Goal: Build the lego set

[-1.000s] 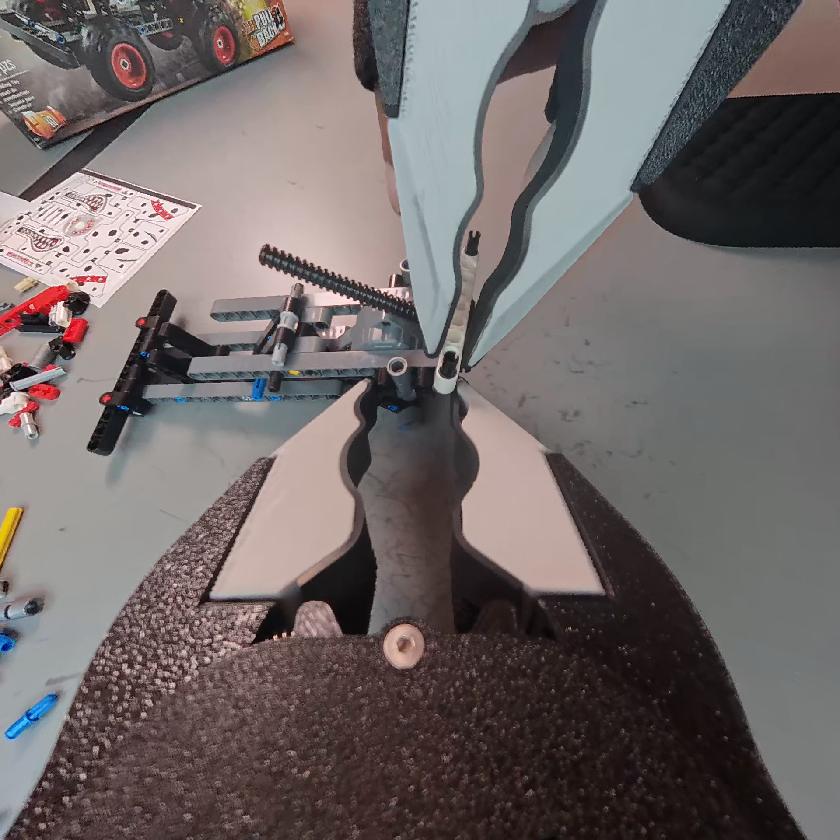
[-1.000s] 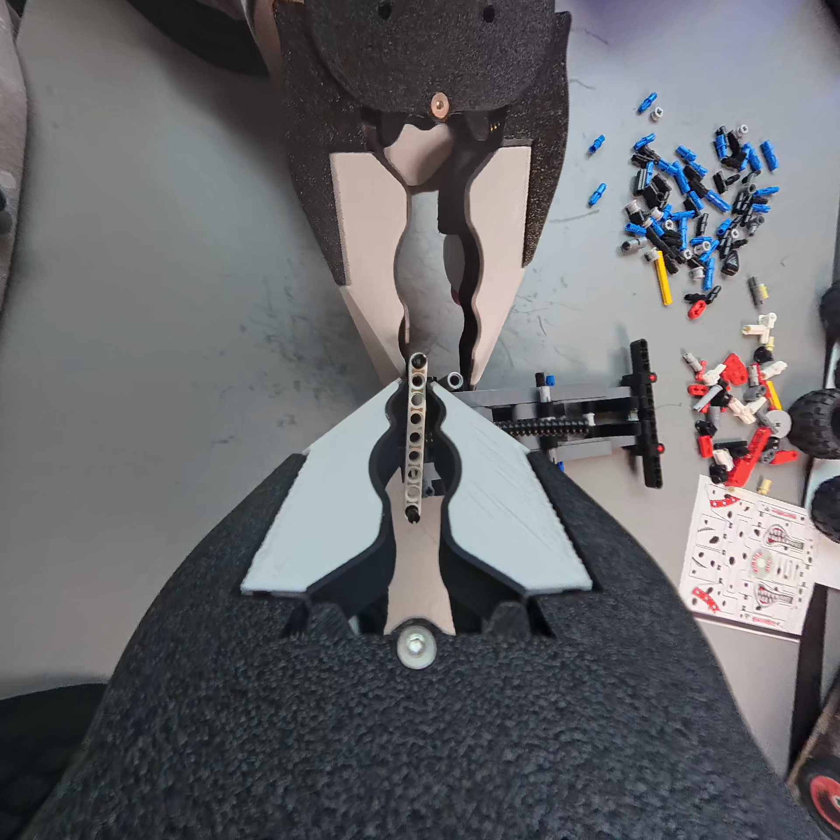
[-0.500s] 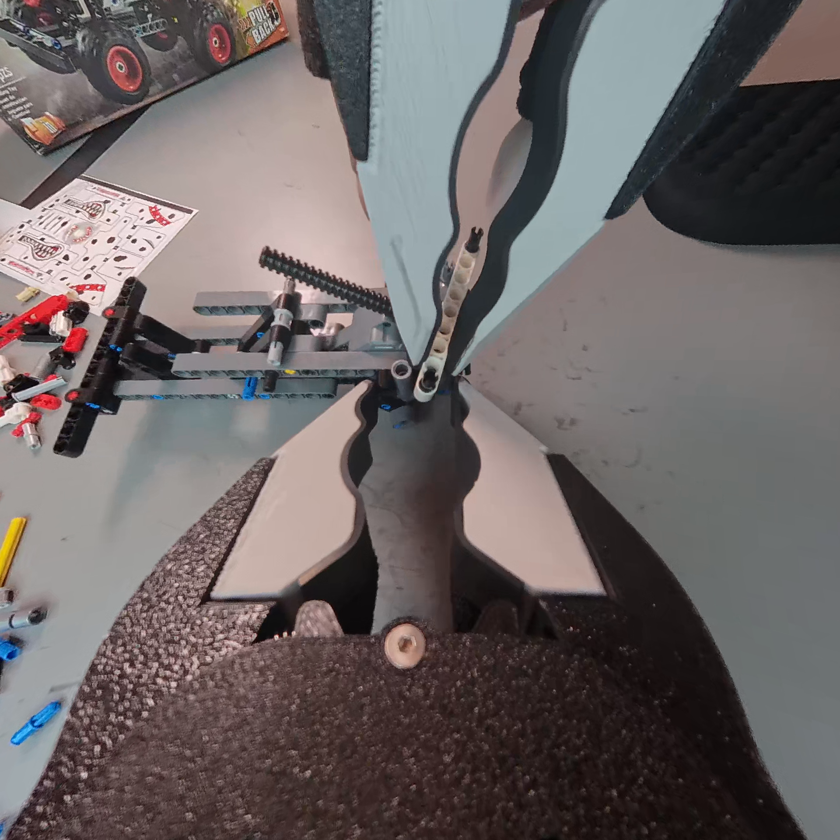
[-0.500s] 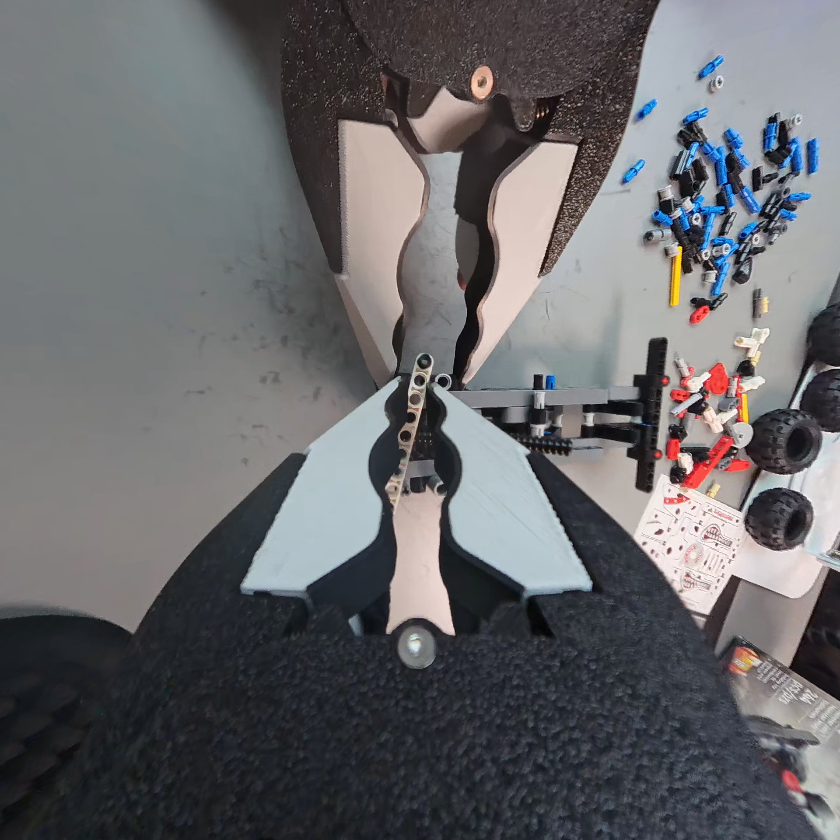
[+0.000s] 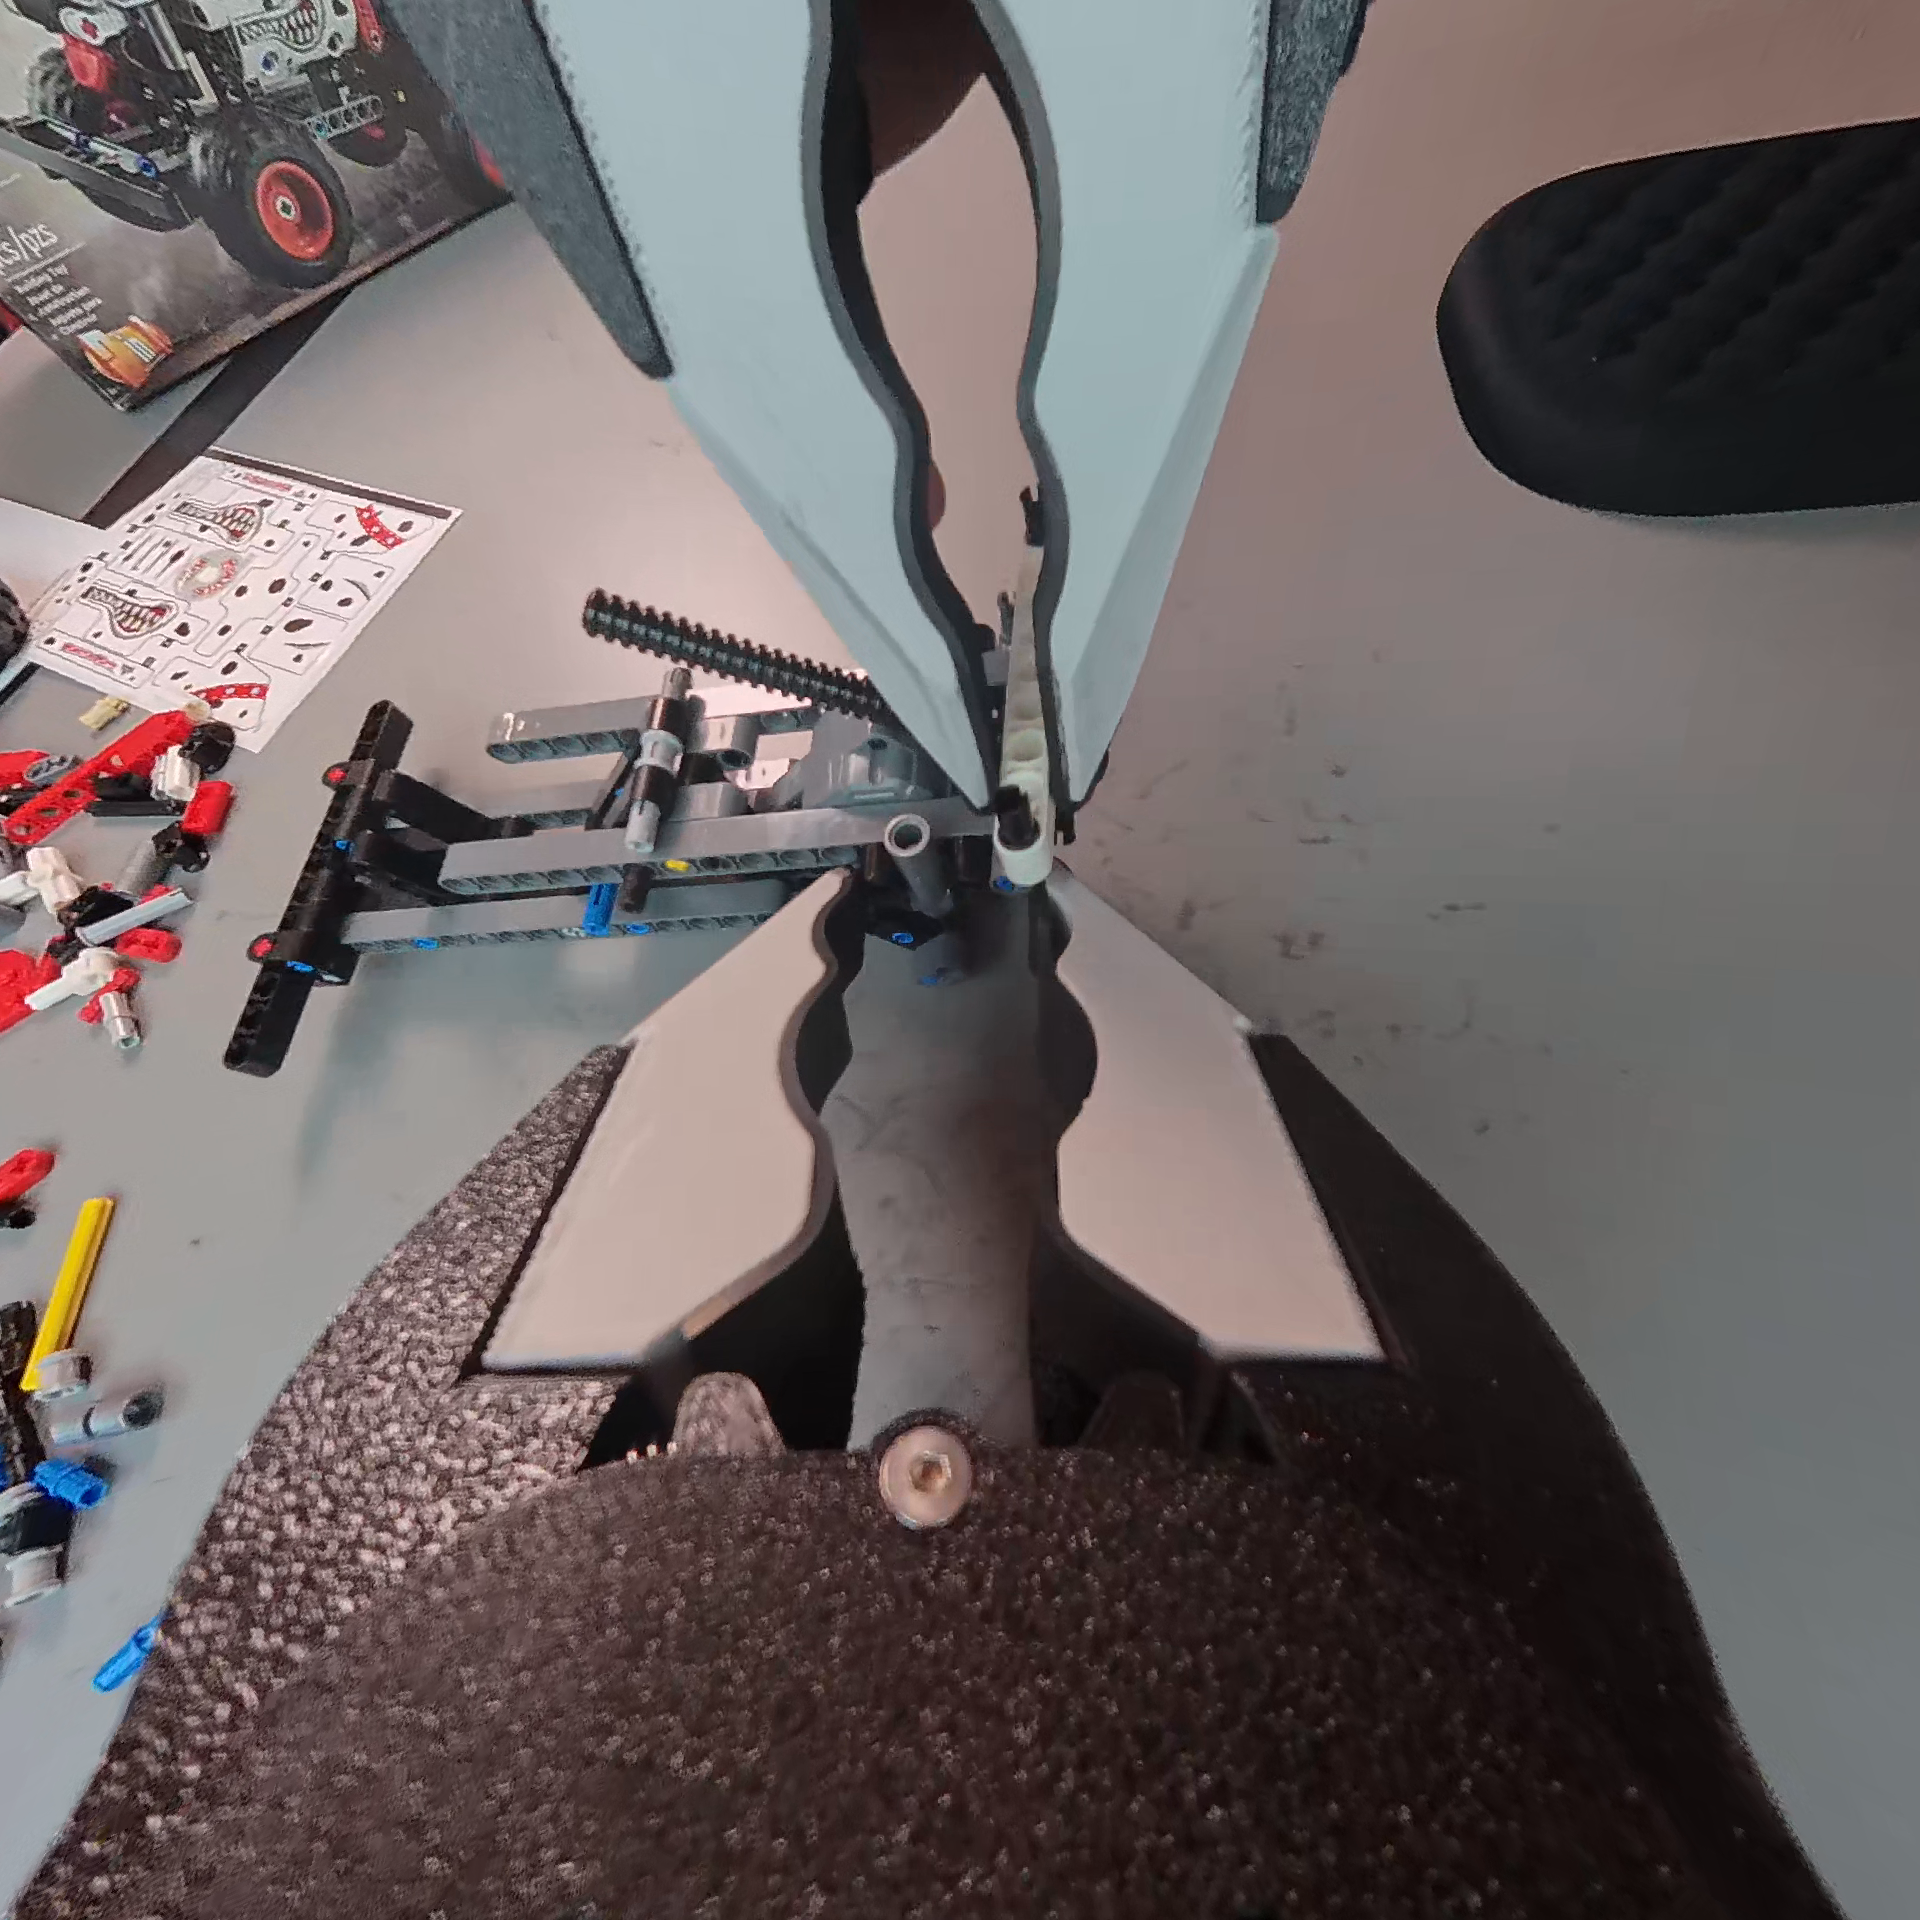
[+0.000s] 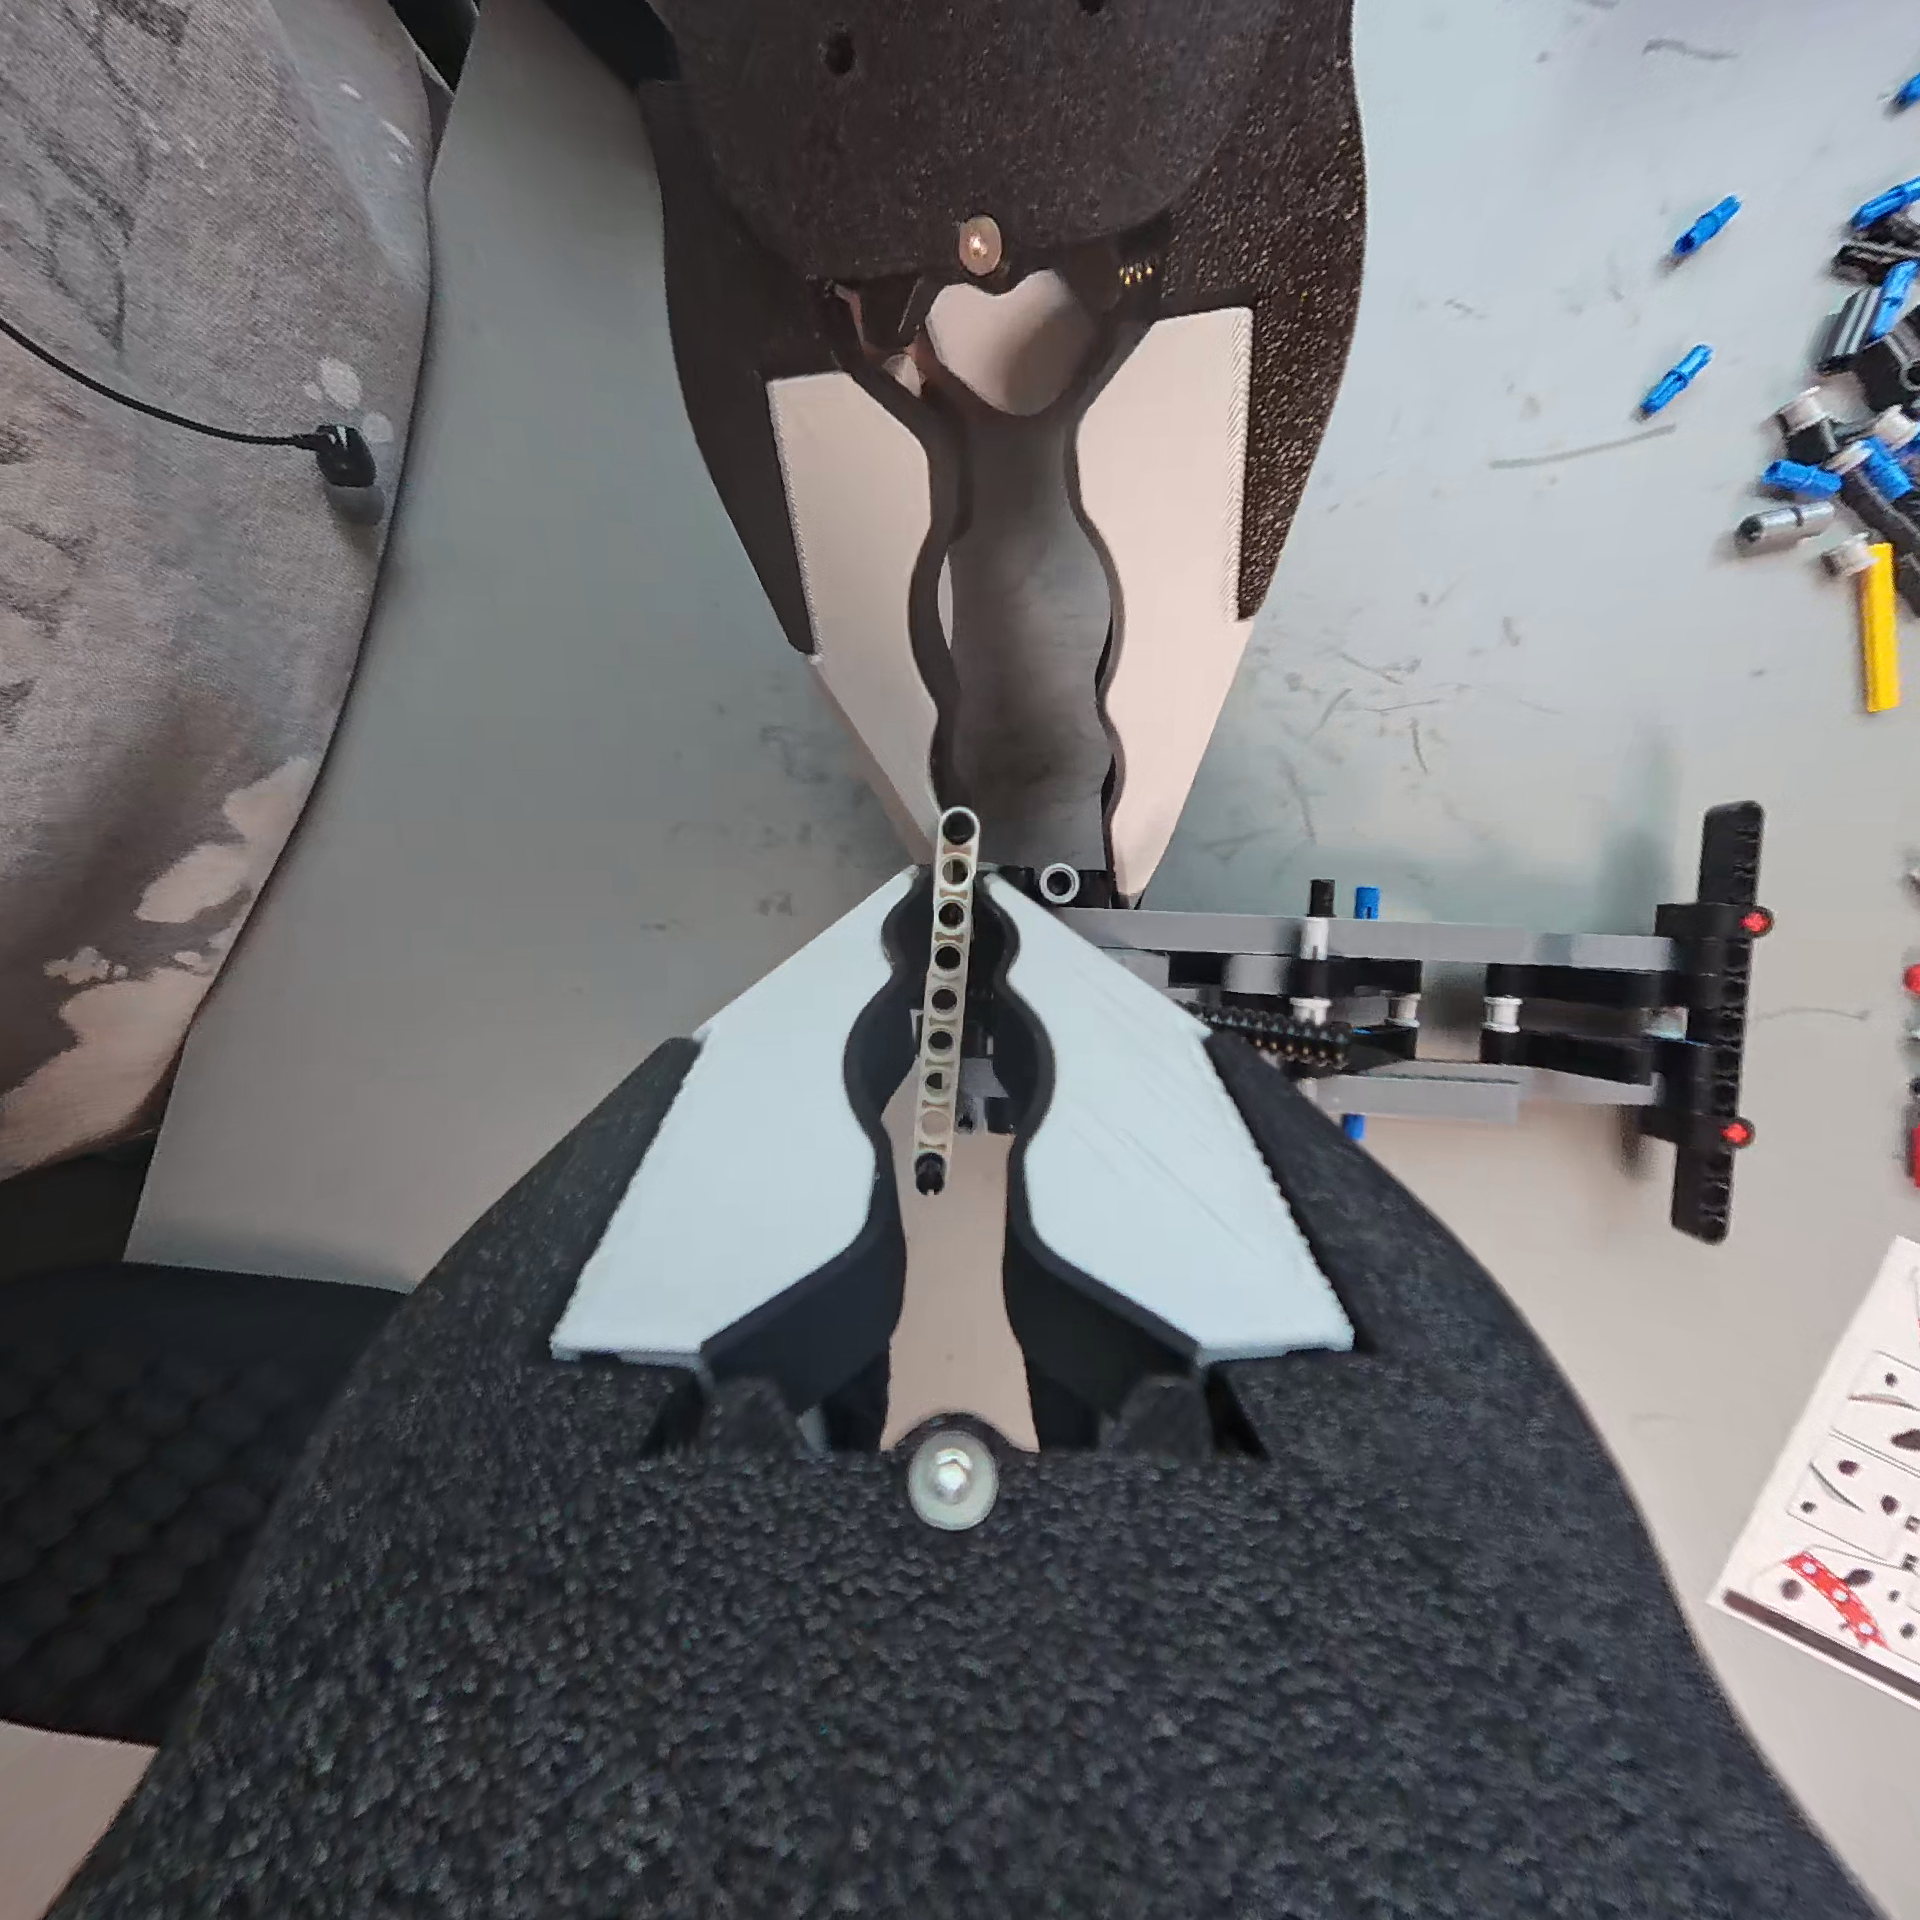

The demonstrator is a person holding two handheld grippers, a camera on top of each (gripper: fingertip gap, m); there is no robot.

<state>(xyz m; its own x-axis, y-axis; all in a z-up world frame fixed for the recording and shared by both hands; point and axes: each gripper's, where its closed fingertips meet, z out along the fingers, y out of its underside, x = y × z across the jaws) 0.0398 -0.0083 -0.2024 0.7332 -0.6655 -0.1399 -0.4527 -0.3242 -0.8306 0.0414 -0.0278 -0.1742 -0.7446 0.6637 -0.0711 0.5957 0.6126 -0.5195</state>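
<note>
The right claw point(image 6: 951, 883) pinches a white holed beam point(image 6: 943, 997) at the end of the grey-and-black frame point(image 6: 1455, 987) lying on the table point(image 6: 582, 727). Facing it, the left claw point(image 5: 940, 904) stands spread beside the frame's end.

The set's box point(image 5: 208, 177), lying at the table's far left, carries printed lettering and small symbols. The sticker sheet point(image 5: 244, 592) beside it bears tiny print, too small to read.
</note>
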